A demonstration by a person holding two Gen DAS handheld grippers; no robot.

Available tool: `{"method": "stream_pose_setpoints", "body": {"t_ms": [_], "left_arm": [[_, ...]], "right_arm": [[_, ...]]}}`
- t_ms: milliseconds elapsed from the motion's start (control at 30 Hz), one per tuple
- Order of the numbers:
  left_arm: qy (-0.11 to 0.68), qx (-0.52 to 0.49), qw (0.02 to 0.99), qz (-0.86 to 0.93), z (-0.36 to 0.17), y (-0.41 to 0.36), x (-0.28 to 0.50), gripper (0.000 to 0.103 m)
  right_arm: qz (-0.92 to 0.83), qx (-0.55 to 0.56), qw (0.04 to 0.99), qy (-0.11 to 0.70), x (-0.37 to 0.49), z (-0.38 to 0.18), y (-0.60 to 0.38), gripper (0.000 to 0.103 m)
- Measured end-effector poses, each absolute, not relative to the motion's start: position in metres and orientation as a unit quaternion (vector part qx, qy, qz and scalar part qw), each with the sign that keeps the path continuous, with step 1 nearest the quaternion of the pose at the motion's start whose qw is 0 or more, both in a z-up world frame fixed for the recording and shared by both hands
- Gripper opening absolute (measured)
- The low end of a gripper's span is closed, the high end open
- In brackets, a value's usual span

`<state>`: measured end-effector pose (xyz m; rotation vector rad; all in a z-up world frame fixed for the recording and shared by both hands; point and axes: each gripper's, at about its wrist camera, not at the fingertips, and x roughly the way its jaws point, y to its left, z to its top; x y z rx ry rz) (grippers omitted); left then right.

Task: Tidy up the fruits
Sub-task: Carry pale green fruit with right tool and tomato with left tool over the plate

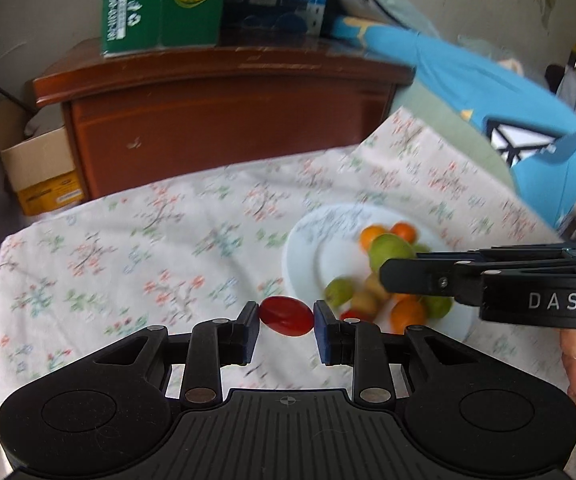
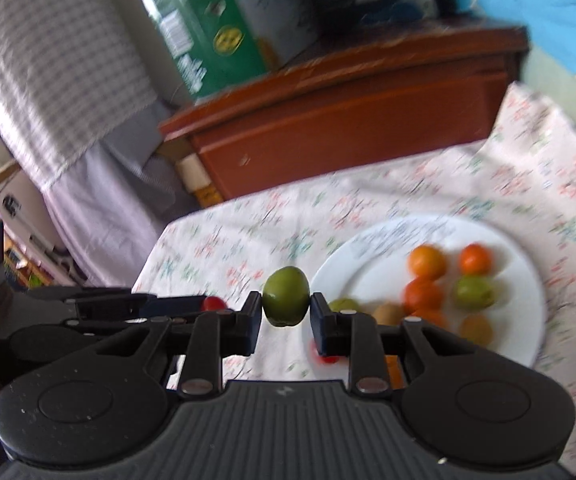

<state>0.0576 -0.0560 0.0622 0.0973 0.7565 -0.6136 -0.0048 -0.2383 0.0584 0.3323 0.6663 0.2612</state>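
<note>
- Left gripper (image 1: 287, 322) fingers clenched on oval red grape tomato (image 1: 287, 321);
- Right gripper (image 2: 286, 311) fingers pinch round green fruit (image 2: 286, 296);
- Round white plate (image 2: 524, 280) w/ orange & green fruits on floral-cloth tabletop (image 1: 128, 248)

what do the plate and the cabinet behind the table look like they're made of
Plate: probably glazed ceramic, though possibly melamine; it looks white, smooth and slightly shiny, with a faint printed pattern near the rim.
Cabinet: looks like reddish-brown varnished wood; the top edge is glossy, with scuffs and small chips on the front.
</note>
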Motion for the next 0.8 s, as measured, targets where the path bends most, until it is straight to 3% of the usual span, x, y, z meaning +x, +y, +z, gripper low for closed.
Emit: {"method": "stream_pose_setpoints", "body": {"t_ms": [267,800], "left_arm": [[0.351,0.039,0.885,-0.303,0.068,-0.081,0.072,0.027],[0.375,0.035,0.877,-0.299,0.039,-0.113,0.100,0.027]], "right_arm": [[0.086,0.190,0.925,0.318,-0.005,0.069,-0.280,0.026],[0.072,0.213,0.911,0.347,0.034,0.037,-0.286,0.026]]}}
